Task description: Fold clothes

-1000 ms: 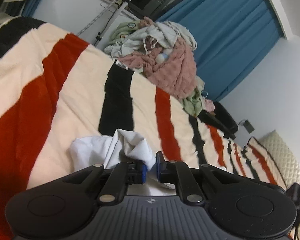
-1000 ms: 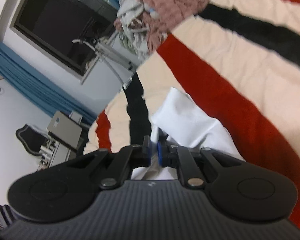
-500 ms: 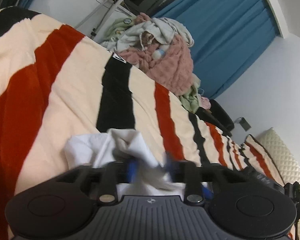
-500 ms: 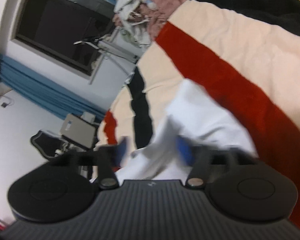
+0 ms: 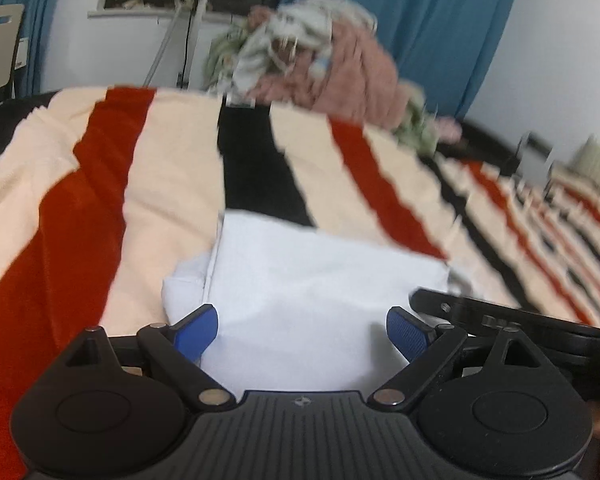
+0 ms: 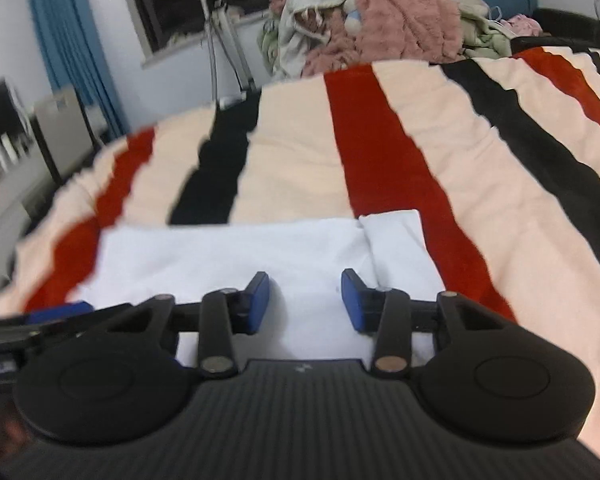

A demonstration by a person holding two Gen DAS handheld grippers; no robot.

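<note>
A white garment [image 5: 300, 280] lies flat and folded on the striped blanket [image 5: 172, 184]. It also shows in the right wrist view [image 6: 236, 252], with a folded part at its right end. My left gripper [image 5: 302, 330] is open and empty just above the garment's near edge. My right gripper [image 6: 304, 300] is open and empty above the garment's near right part. The right gripper's black body shows at the right of the left wrist view [image 5: 500, 320]. The left gripper's blue pad shows at the lower left of the right wrist view [image 6: 60, 310].
A pile of unfolded clothes [image 6: 380, 20] with a pink fleece lies at the bed's far edge, also in the left wrist view [image 5: 320, 52]. A metal stand [image 6: 224, 48] and a window are behind the bed. Furniture [image 6: 56, 132] stands at the left.
Both grippers were shut on the bunched white garment and have opened. The garment now lies spread flat on the blanket. Both views have levelled out.
</note>
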